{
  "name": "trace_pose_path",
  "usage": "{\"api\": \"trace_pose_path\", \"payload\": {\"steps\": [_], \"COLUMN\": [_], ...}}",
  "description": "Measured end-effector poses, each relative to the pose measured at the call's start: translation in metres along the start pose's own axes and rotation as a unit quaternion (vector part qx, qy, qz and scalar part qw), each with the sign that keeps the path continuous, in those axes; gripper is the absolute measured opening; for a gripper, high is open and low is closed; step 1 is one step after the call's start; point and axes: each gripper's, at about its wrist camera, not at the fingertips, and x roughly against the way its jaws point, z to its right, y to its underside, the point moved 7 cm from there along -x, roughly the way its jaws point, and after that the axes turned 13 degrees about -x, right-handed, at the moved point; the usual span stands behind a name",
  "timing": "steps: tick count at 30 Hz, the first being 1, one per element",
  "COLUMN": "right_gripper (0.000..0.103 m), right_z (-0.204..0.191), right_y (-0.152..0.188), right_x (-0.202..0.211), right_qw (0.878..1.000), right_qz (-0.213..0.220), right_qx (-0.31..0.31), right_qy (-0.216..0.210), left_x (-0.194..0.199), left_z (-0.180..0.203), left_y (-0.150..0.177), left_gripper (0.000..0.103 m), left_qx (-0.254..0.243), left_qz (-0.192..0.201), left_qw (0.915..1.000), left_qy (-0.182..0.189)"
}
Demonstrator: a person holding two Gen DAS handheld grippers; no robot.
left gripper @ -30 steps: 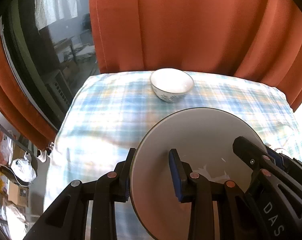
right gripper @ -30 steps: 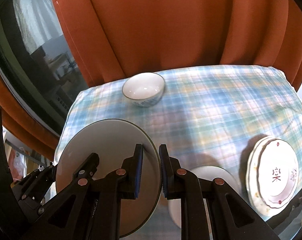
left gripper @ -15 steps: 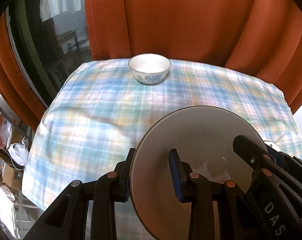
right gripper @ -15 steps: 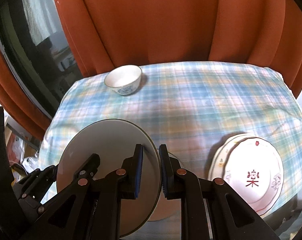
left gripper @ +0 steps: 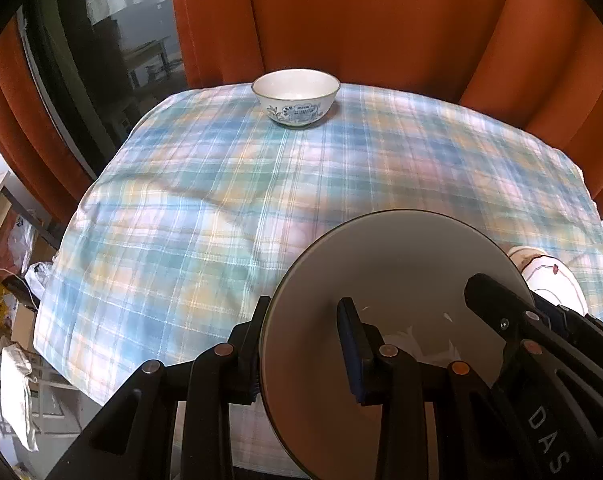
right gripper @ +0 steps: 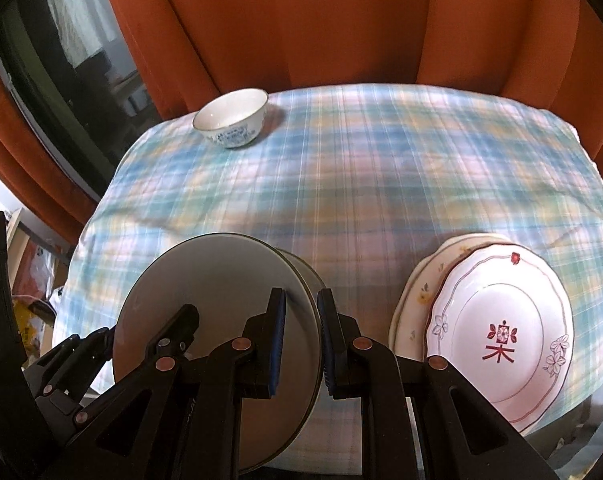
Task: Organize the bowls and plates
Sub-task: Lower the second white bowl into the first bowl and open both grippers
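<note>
I have both grippers clamped on one grey plate: the left gripper pinches its left rim, with one finger under and one over, and the right gripper is closed tight on the opposite rim. The plate hangs tilted above the near edge of the tabletop, clear of the checked cloth.

Over the last second the whole view has slid back toward me. The bowl, which sat close ahead in the left view, now stands well off at the far left corner, and the plate stack at the near right corner has come fully into the right view, a red-marked plate on top. Something pale and round shows just under the grey plate's right rim in the right view; I cannot tell what it is.

So I judge I am bringing this plate home to the near edge, most likely to join that stack. The next move needs a level lowering before either gripper lets go.
</note>
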Motion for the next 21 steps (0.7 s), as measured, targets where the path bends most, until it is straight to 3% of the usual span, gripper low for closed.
{"api": "trace_pose_path", "payload": {"steps": [14,21], "right_gripper": [0.020,0.020], "right_z": [0.008,0.005], "right_y": [0.001,0.001], "right_x": [-0.026,-0.038], "right_qw": [1.000,0.999], "right_qz": [-0.024,-0.027], "right_qx": [0.009,0.028], "right_qy": [0.001,0.012], "left_x": [-0.027,-0.039], "left_z": [0.004,0.002], "left_y": [0.004,0.007], "left_gripper": [0.032,0.032], "left_qx": [0.010,0.020], "left_qz": [-0.036,-0.049], "left_qw": [0.9992,0.9986], "left_qy": [-0.013,-0.001]}}
